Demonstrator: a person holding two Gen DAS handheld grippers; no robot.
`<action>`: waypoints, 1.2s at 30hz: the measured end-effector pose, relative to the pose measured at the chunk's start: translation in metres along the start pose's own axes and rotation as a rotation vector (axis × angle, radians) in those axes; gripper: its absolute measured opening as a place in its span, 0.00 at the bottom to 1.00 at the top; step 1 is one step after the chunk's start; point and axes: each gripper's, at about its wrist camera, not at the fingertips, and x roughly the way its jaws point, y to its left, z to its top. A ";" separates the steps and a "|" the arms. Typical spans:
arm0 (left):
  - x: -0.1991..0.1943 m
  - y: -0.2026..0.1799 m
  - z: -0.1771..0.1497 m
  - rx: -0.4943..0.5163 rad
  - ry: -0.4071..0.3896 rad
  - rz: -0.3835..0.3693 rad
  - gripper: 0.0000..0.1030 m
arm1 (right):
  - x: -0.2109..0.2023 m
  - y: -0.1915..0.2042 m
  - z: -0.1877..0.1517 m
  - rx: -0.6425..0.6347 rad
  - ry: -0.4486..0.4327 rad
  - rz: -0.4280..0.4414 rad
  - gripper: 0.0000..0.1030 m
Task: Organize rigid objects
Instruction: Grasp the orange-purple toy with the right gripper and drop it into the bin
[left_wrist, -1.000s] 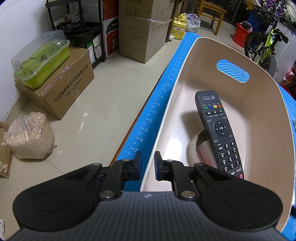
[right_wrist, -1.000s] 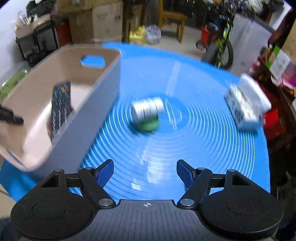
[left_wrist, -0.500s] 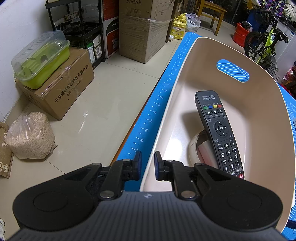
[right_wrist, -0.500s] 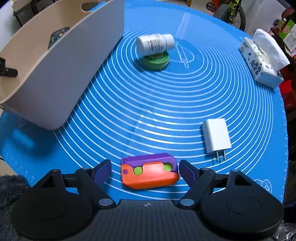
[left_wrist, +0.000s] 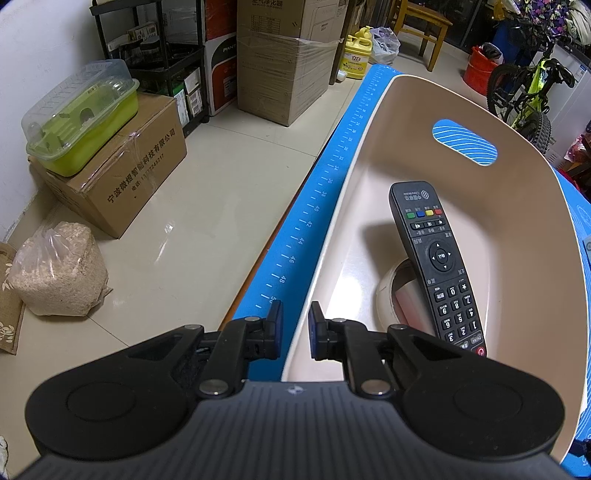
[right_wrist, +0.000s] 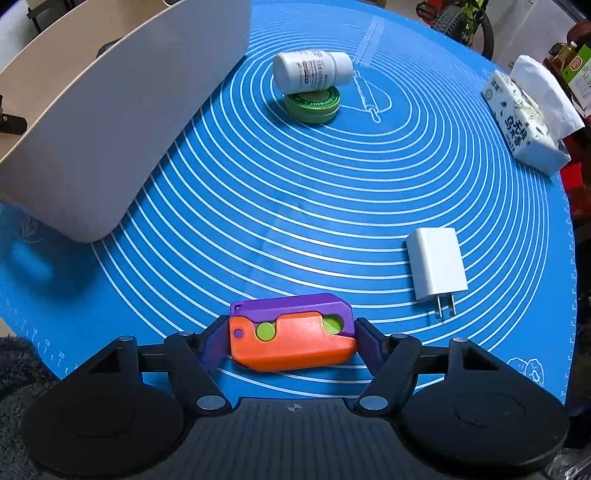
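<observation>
Orange-and-purple plastic toy (right_wrist: 293, 334) sits at bottom centre of the right wrist frame, on the blue ringed mat (right_wrist: 295, 206). Right gripper (right_wrist: 291, 338): fingers on either side of the toy, pads touching its two short ends, clamped on it. Toy appears to rest on the mat; lift cannot be judged.

Right of the toy, lower right of frame: white plug adapter (right_wrist: 436, 264), prongs pointing toward the bottom edge, apart from the toy. Upper centre: white pill bottle (right_wrist: 312, 72) lying on its side on top of a green round tin (right_wrist: 312, 103). Upper right edge: tissue pack (right_wrist: 524, 114). Upper left: outer wall of the beige basket (right_wrist: 122, 110), standing on the mat.

Left wrist view: basket interior fills the right half, rim at (left_wrist: 369, 147). Black remote control (left_wrist: 434, 266) lies inside, slanted, its lower end propped over a white tape roll (left_wrist: 388, 295). Left gripper (left_wrist: 294, 325) at bottom centre: fingers close together with a narrow gap, one either side of the basket's near rim. Whether the pads press the rim cannot be told.

Left half of that frame: tiled floor, cardboard box (left_wrist: 122, 173) carrying a green lidded container (left_wrist: 81, 118).
</observation>
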 end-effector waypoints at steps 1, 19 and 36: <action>0.000 0.000 0.000 0.001 0.000 0.001 0.16 | -0.002 0.000 0.000 -0.002 -0.014 -0.004 0.71; 0.000 0.000 0.000 0.002 0.000 0.003 0.16 | -0.105 0.021 0.103 -0.048 -0.532 -0.013 0.71; 0.000 0.001 0.000 0.005 0.000 0.004 0.16 | -0.045 0.115 0.189 -0.317 -0.439 0.024 0.71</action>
